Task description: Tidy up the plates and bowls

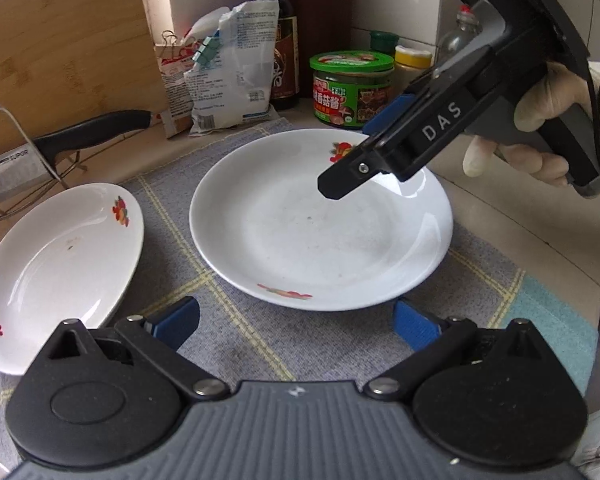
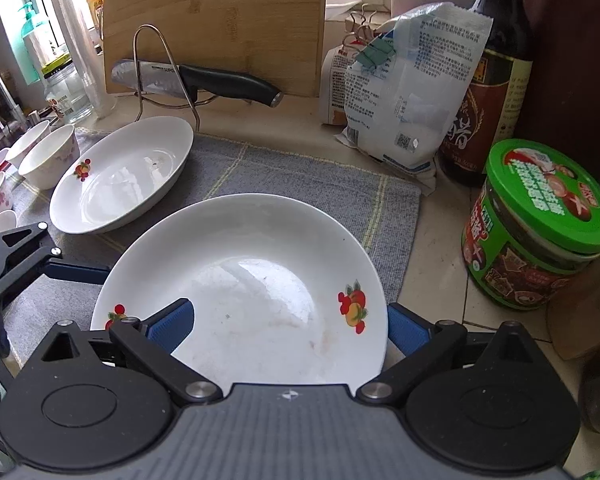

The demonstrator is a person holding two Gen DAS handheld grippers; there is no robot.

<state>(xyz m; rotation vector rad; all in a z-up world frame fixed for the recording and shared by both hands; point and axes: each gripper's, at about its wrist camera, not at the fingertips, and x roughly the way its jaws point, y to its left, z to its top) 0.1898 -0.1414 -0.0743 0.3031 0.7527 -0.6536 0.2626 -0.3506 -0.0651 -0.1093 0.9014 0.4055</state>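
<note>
Soft daylight, sharp focus, fisheye bend at the edges.
A window (image 2: 16, 20) far left of the right tool glares white; sheen streaks the plate (image 2: 260, 280) just ahead of it.

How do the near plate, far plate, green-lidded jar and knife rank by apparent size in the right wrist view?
1. Near plate, helped by nearness.
2. Far plate.
3. Knife and green-lidded jar: too alike to rank.

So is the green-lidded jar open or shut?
Shut: the green-lidded jar has its green lid seated flat on top.
</note>
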